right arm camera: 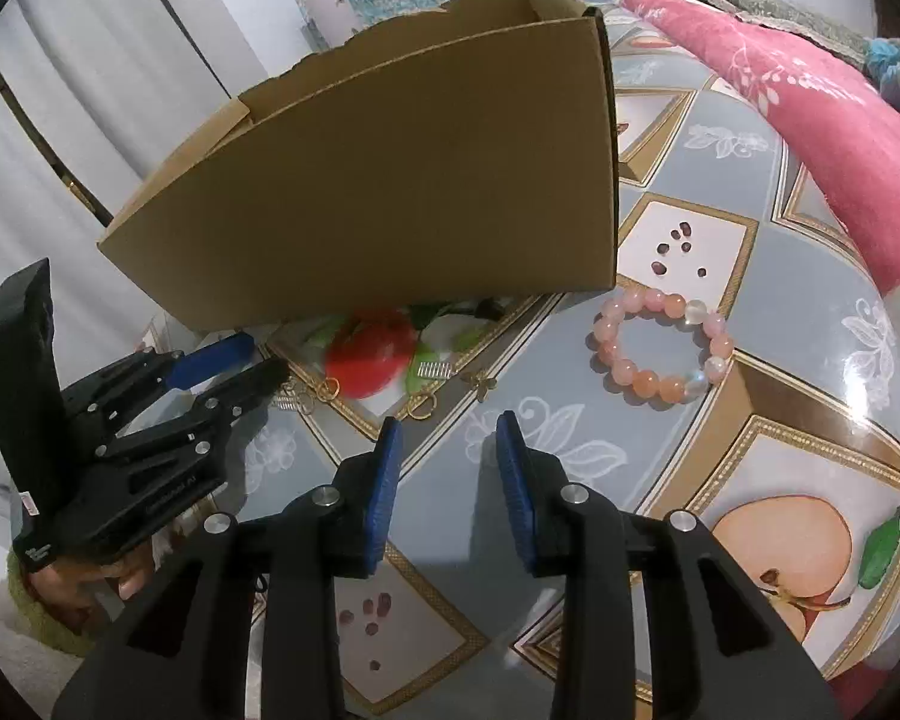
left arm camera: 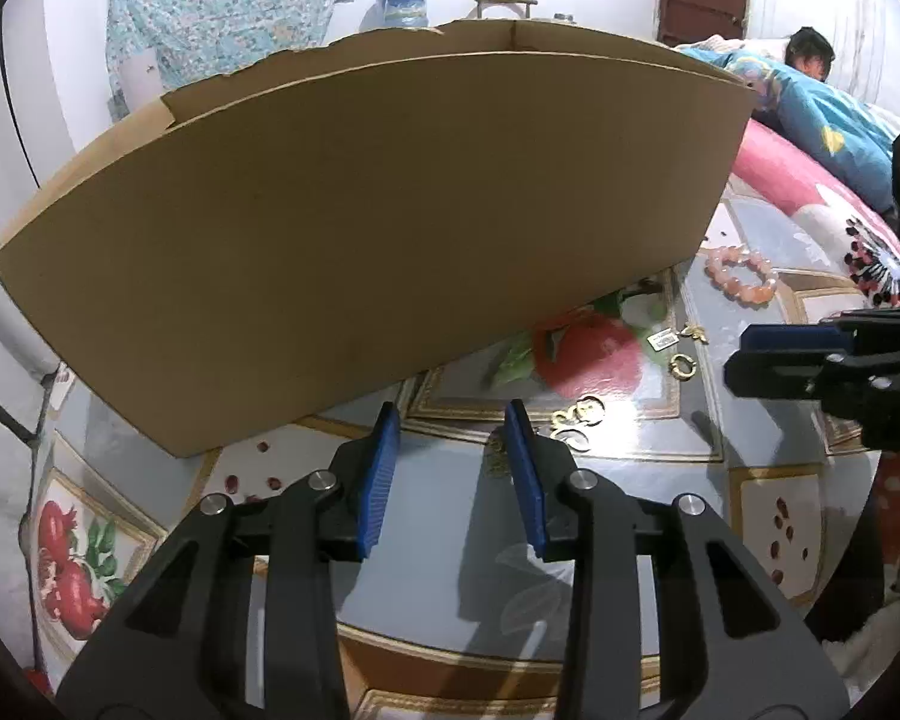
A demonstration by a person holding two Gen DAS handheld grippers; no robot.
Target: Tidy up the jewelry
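A brown cardboard box stands open-topped on the patterned tablecloth; it also shows in the right wrist view. A pink bead bracelet lies right of the box, also seen in the left wrist view. Small gold earrings and a gold hoop lie in front of the box, with gold hoops and a clover charm in the right wrist view. My left gripper is open and empty, just left of the earrings. My right gripper is open and empty, near the hoops.
The fruit-patterned tablecloth covers the table. A pink blanket lies at the right edge. A person lies under a blue quilt behind. The right gripper shows at the right in the left wrist view.
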